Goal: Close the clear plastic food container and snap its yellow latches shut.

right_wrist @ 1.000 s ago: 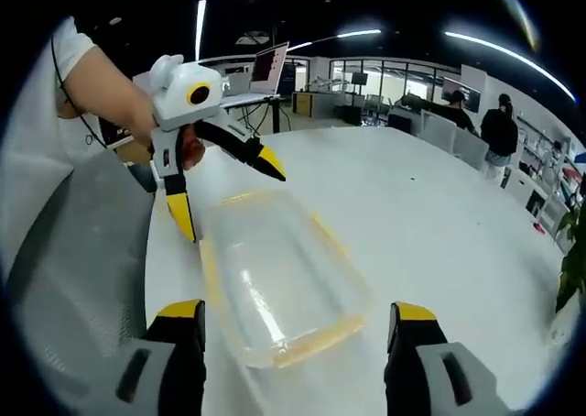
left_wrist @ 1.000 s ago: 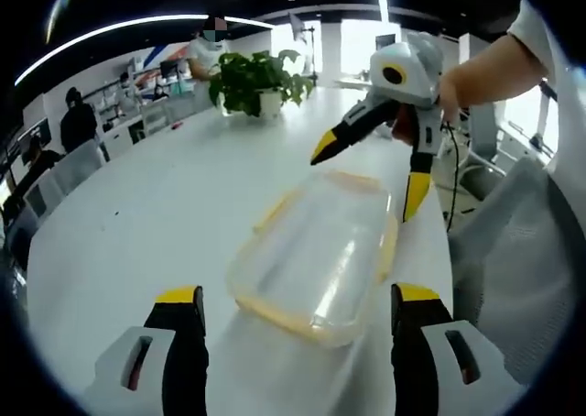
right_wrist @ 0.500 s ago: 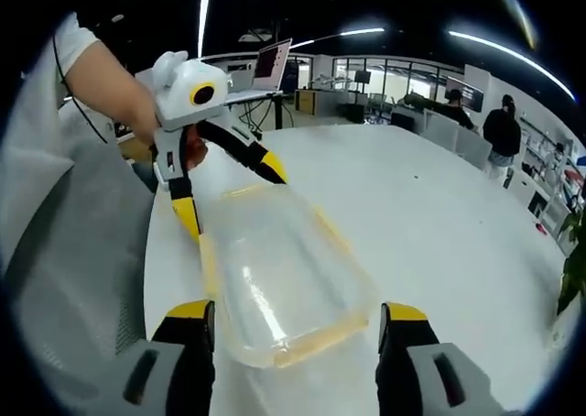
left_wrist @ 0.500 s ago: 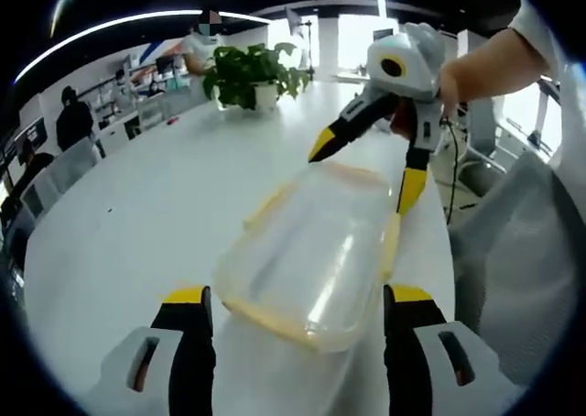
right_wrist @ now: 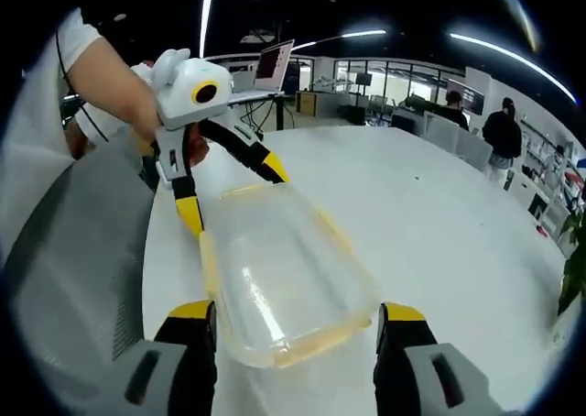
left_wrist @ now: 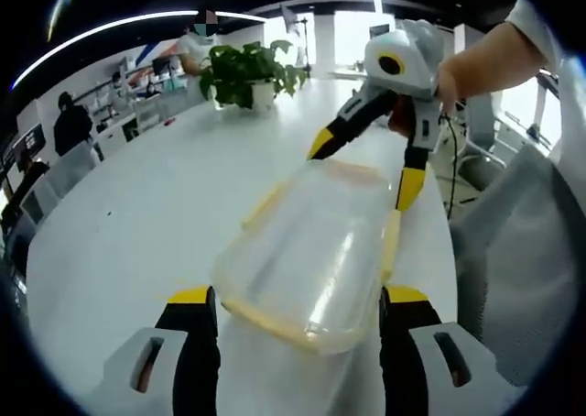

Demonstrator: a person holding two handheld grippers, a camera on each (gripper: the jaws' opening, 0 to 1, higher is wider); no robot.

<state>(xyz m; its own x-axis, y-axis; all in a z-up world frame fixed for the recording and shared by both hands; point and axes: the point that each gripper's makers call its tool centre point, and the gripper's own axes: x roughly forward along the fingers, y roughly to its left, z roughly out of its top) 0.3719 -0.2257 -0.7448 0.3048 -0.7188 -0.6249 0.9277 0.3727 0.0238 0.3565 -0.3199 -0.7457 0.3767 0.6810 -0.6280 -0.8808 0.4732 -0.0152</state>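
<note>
The clear plastic container [left_wrist: 307, 251] with yellow latches [left_wrist: 391, 240] along its edges lies on the white table [left_wrist: 137, 205], its lid resting on top. My left gripper [left_wrist: 298, 299] is open, and the container's near end sits between its yellow-tipped jaws. At the far end my right gripper [left_wrist: 364, 169] is open too, one jaw on each side of that end. In the right gripper view the container [right_wrist: 279, 279] runs away from my right gripper [right_wrist: 295, 313], and the left gripper [right_wrist: 231, 193], held by a person's hand, straddles the far end.
A potted plant [left_wrist: 247, 77] stands at the table's far side. A grey chair [left_wrist: 522, 279] sits close to the table edge, also seen as the grey chair [right_wrist: 73, 279]. People and desks fill the background, with a laptop [right_wrist: 275, 63] behind.
Both grippers have edged closer to the container, so each end now lies further between the open jaws. The container itself has stayed in place.
</note>
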